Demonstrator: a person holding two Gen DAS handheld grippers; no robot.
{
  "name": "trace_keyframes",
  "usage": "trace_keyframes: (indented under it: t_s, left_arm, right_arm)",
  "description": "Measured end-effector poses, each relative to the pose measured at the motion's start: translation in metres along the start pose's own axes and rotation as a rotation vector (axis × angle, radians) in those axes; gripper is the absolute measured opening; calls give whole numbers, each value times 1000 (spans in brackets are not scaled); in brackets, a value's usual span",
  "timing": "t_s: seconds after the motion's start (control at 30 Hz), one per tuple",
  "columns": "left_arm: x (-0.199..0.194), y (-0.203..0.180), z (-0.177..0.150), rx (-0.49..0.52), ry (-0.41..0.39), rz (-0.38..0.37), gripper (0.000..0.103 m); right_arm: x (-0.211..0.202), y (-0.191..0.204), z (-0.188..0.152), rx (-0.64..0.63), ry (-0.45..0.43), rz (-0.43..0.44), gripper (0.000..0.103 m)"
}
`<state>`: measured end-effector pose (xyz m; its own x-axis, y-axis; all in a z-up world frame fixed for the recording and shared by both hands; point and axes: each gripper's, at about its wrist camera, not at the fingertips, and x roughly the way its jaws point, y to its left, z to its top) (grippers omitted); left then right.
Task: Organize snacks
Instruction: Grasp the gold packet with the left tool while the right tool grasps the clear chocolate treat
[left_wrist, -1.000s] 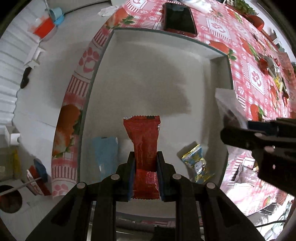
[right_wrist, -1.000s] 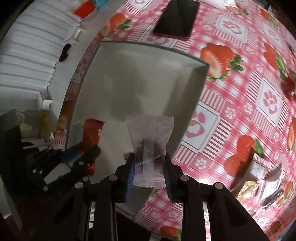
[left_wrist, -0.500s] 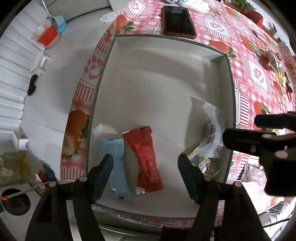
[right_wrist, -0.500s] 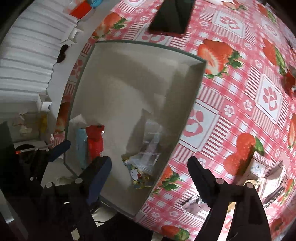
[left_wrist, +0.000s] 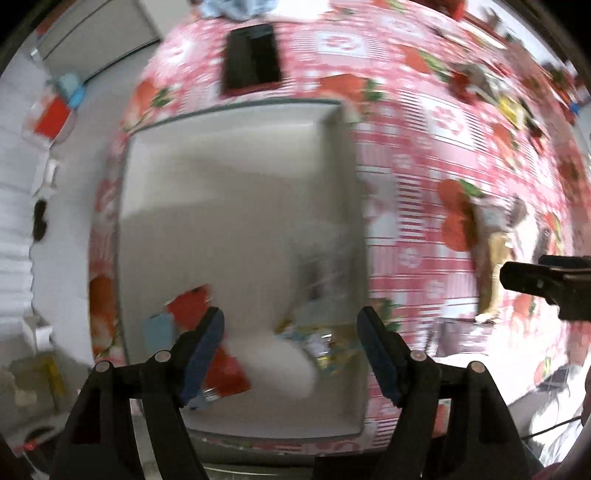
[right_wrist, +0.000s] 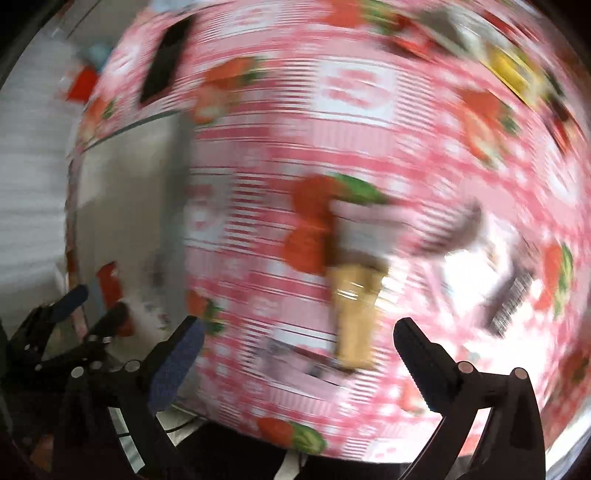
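Note:
A grey tray (left_wrist: 236, 206) lies on the strawberry tablecloth. In its near end lie a red packet (left_wrist: 192, 306), a light blue packet (left_wrist: 159, 332), a clear packet (left_wrist: 325, 280) and a yellow-blue candy packet (left_wrist: 317, 339). My left gripper (left_wrist: 290, 332) is open and empty above the tray's near end. My right gripper (right_wrist: 297, 347) is open and empty over the cloth, above a tan snack packet (right_wrist: 354, 310) and a pale packet (right_wrist: 365, 229). The tray's edge (right_wrist: 122, 184) shows at left in the right wrist view. Both views are blurred.
A black phone (left_wrist: 253, 59) lies on the cloth beyond the tray. Several loose snack packets (left_wrist: 495, 88) lie at the far right of the table. More packets (right_wrist: 513, 302) lie right of the tan one. The table's left edge drops to a white floor.
A second ago each gripper held a packet over the tray; both opened and dropped them in. Since then both grippers have swung right, the right one out over the loose snacks.

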<state>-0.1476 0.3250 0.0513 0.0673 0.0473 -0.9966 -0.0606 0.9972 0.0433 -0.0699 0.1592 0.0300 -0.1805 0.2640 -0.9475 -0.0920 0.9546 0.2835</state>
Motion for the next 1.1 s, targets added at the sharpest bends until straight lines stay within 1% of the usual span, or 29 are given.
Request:
trace_keyframes:
  t_s: [0.07, 0.17, 0.3, 0.43, 0.5, 0.6, 0.73, 0.83, 0.87, 0.9, 0.93, 1.0, 1.03, 1.1]
  left_arm:
    - [-1, -21, 4, 43, 3, -24, 79]
    - [2, -49, 17, 99, 34, -96, 79]
    - [13, -88, 28, 132, 89, -166, 79]
    - [27, -128, 38, 166, 129, -180, 79]
    - [32, -143, 39, 182, 141, -187, 79]
    - [46, -166, 38, 209, 165, -175, 79]
    - [66, -182, 36, 189, 209, -159, 79]
    - [74, -186, 36, 177, 205, -129, 79]
    - [73, -188, 36, 182, 196, -121, 77]
    - [73, -190, 36, 190, 186, -114, 71]
    - [72, -192, 35, 201, 175, -97, 68]
    - [72, -200, 40, 212, 163, -81, 54]
    - [71, -200, 40, 214, 157, -75, 49]
    - [69, -196, 44, 212, 152, -79, 29]
  right_arm:
    - [-1, -29, -9, 82, 2, -4, 103]
    - [0, -68, -26, 190, 9, 0, 103]
    - [1, -105, -46, 278, 20, 5, 103]
    - [1, -129, -59, 322, 27, 14, 103]
    - [1, -138, -65, 334, 29, 18, 103]
    - [1, -152, -72, 345, 32, 20, 103]
    - [-1, -176, -80, 355, 34, 26, 103]
    - [-4, -194, -86, 363, 33, 28, 103]
    - [-5, -200, -85, 364, 31, 26, 103]
    - [-6, -204, -83, 363, 28, 23, 103]
    - [-7, -207, -80, 362, 25, 19, 103]
    - [-11, -213, -64, 361, 15, 11, 103]
    - [-10, -208, -53, 358, 9, 5, 103]
    - [-14, -207, -34, 349, -4, -11, 103]
